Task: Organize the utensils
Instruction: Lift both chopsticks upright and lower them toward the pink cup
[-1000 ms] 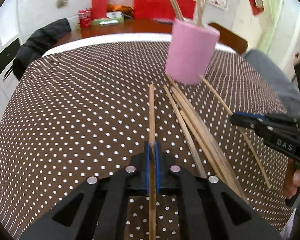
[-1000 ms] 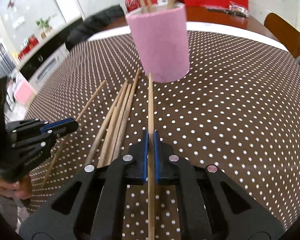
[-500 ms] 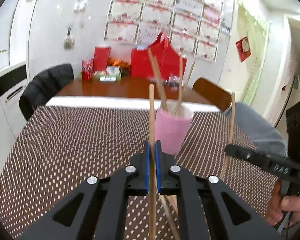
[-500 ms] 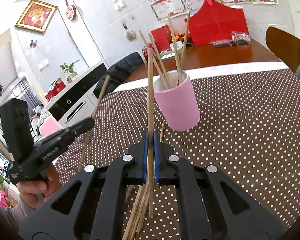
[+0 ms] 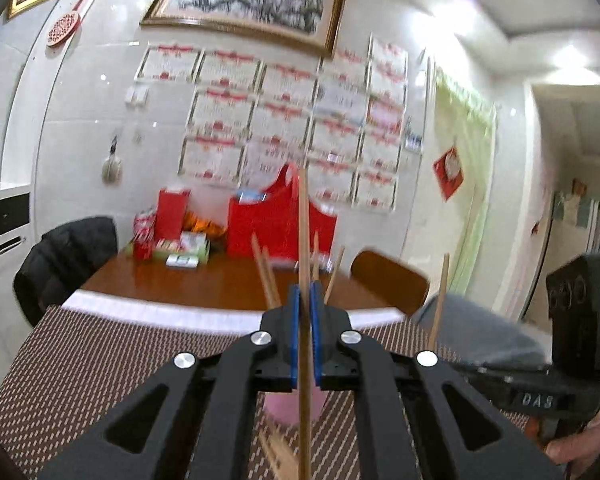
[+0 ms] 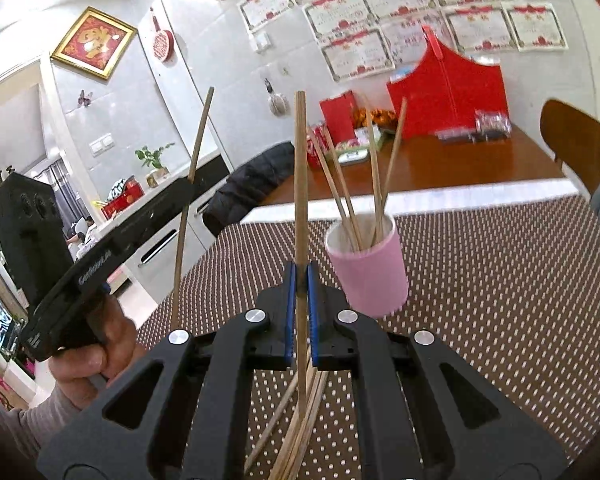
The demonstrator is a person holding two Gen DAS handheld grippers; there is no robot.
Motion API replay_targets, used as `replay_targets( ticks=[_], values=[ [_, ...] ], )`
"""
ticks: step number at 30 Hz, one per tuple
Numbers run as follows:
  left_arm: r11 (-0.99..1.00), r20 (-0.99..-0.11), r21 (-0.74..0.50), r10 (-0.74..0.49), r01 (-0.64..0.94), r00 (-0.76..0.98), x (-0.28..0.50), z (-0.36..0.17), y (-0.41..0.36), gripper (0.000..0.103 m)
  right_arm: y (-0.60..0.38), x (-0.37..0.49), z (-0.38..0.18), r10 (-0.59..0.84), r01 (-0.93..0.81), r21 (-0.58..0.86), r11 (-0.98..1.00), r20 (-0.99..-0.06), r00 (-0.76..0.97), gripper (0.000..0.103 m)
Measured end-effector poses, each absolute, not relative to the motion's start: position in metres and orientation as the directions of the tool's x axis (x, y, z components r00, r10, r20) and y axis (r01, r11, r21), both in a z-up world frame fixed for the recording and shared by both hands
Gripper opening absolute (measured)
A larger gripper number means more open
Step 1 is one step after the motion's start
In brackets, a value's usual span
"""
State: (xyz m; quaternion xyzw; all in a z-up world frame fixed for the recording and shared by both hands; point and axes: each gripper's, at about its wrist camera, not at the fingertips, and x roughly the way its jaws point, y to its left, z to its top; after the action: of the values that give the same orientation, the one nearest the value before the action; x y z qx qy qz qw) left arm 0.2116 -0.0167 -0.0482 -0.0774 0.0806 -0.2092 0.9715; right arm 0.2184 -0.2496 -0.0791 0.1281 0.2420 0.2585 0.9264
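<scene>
My left gripper [image 5: 304, 336] is shut on a wooden chopstick [image 5: 303, 232] held upright above the table. The pink cup [image 5: 278, 406] shows just below and behind its jaws, with several chopsticks [image 5: 265, 270] standing in it. My right gripper [image 6: 299, 308] is shut on another upright chopstick [image 6: 300, 176]. The pink cup [image 6: 370, 276] stands ahead and to its right, holding several chopsticks [image 6: 374, 184]. The left gripper [image 6: 100, 264] with its chopstick [image 6: 192, 196] shows at the left of the right wrist view. The right gripper [image 5: 540, 384] shows at the right of the left wrist view.
Several loose chopsticks [image 6: 300, 432] lie on the brown polka-dot tablecloth [image 6: 500, 320] under the right gripper. A second wooden table [image 6: 440, 168] behind carries red bags and boxes. A chair with a black jacket [image 5: 64, 256] stands at the far left, a brown chair [image 6: 572, 144] at the far right.
Both grippers have lifted their chopsticks off the tablecloth and tilted them upright. Both views now look over the cup toward the wall.
</scene>
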Motion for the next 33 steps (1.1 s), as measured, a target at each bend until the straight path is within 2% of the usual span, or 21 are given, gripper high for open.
replay_targets(
  ticks=[4,9,15,23,33],
  values=[
    [0.884,-0.051,-0.201,-0.44,0.423,0.896,0.228,-0.027,-0.019,0.005,-0.251,0.227,-0.053,0.534,-0.429,0.337,0.838,-0.341,0.774,0.006],
    [0.866,-0.006,-0.237,-0.453,0.439,0.891,0.259,-0.01,-0.024,0.005,-0.254,0.246,-0.017,0.524,-0.441,0.308,0.843,-0.283,0.803,0.006],
    [0.88,0.027,-0.222,-0.424,0.42,0.905,0.296,-0.008,-0.039,0.005,-0.262,0.28,0.012,0.511,-0.436,0.302,0.848,-0.244,0.824,0.006],
    [0.893,0.014,-0.193,-0.413,0.407,0.911,0.339,-0.03,-0.065,0.005,-0.265,0.315,0.016,0.488,-0.42,0.281,0.863,-0.246,0.838,0.006],
    [0.883,-0.044,-0.231,-0.429,0.408,0.902,0.377,-0.069,-0.079,0.005,-0.265,0.352,-0.016,0.478,-0.397,0.292,0.87,-0.309,0.822,0.006]
  ],
)
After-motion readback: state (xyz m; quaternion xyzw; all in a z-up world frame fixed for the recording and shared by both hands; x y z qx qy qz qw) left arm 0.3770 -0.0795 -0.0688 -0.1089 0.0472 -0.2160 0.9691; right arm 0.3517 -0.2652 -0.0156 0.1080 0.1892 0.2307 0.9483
